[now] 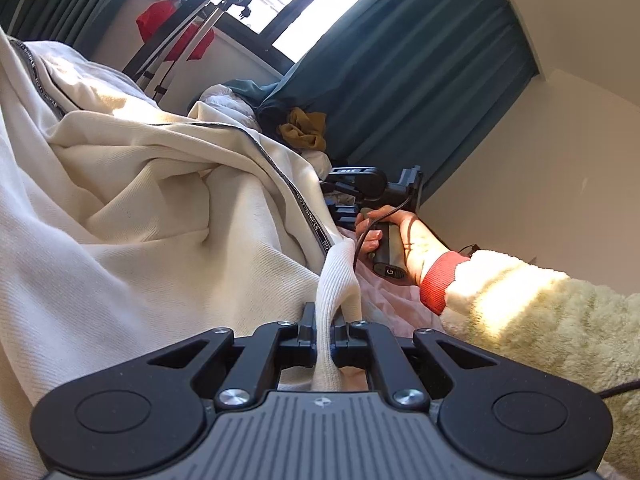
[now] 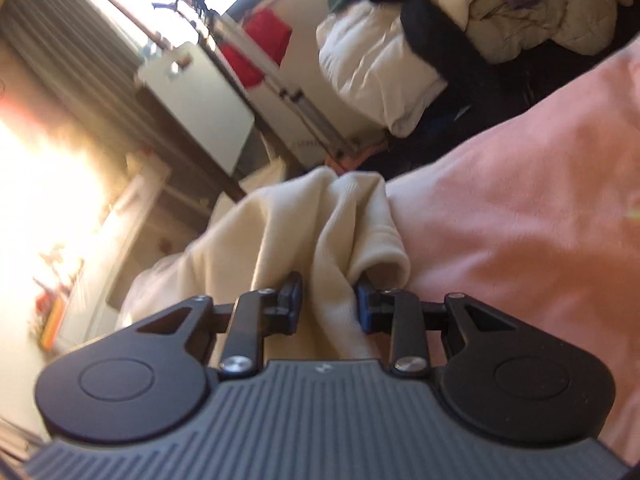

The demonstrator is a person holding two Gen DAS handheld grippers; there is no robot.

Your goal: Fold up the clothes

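Hanging bunched over the pink bedding (image 2: 540,184), the cream garment (image 1: 140,208) has its ribbed cuff pinched tight in the left gripper (image 1: 323,326). Another fold sits between the right gripper (image 2: 329,300) fingers, which look half-spread, barely gripping.

Left claw (image 1: 324,326) pinching cream garment (image 1: 140,208) cuff, teal curtain (image 1: 400,64) behind

Home bedroom, pink bedsheet (image 2: 520,208), teal curtains (image 1: 420,68), heaped laundry (image 2: 500,12)

Right-wrist view motion-blurred; purple lettering on the heaped clothes (image 2: 520,12) illegible; cream garment (image 1: 140,220) cropped at left edge
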